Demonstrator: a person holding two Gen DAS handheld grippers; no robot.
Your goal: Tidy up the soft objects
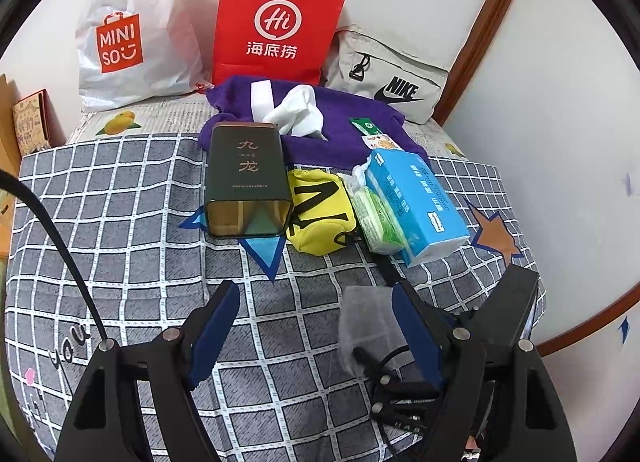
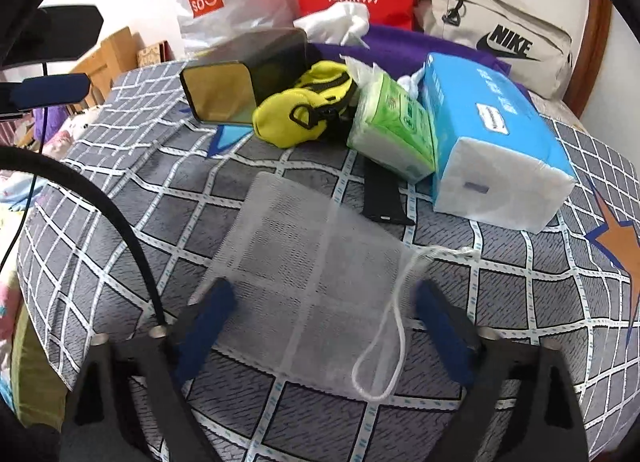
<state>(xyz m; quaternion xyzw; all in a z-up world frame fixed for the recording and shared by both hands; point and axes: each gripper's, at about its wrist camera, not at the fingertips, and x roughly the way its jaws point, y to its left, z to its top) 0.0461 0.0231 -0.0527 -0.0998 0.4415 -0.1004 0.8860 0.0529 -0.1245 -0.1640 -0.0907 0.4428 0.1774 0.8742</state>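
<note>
A white mesh drawstring bag (image 2: 316, 286) lies flat on the grey checked bedspread (image 2: 120, 189). My right gripper (image 2: 324, 302) is open, its blue fingers either side of the bag's near end, above it. Beyond lie a yellow pouch (image 2: 296, 117), a green tissue pack (image 2: 394, 129) and a blue tissue pack (image 2: 492, 133). My left gripper (image 1: 316, 294) is open and empty over the bedspread (image 1: 120, 221); the mesh bag (image 1: 368, 322) shows beside its right finger, with the right gripper (image 1: 496, 326) over it. The yellow pouch (image 1: 320, 209), green pack (image 1: 378, 221) and blue pack (image 1: 412, 197) lie ahead.
A dark tin box (image 1: 246, 177) lies on its side left of the pouch. A purple towel (image 1: 344, 117) with white cloth (image 1: 298, 109) lies behind. A Miniso bag (image 1: 132, 29), red paper bag (image 1: 276, 25) and Nike bag (image 1: 392, 77) lean on the wall. A black strap (image 2: 382, 197) lies by the green pack.
</note>
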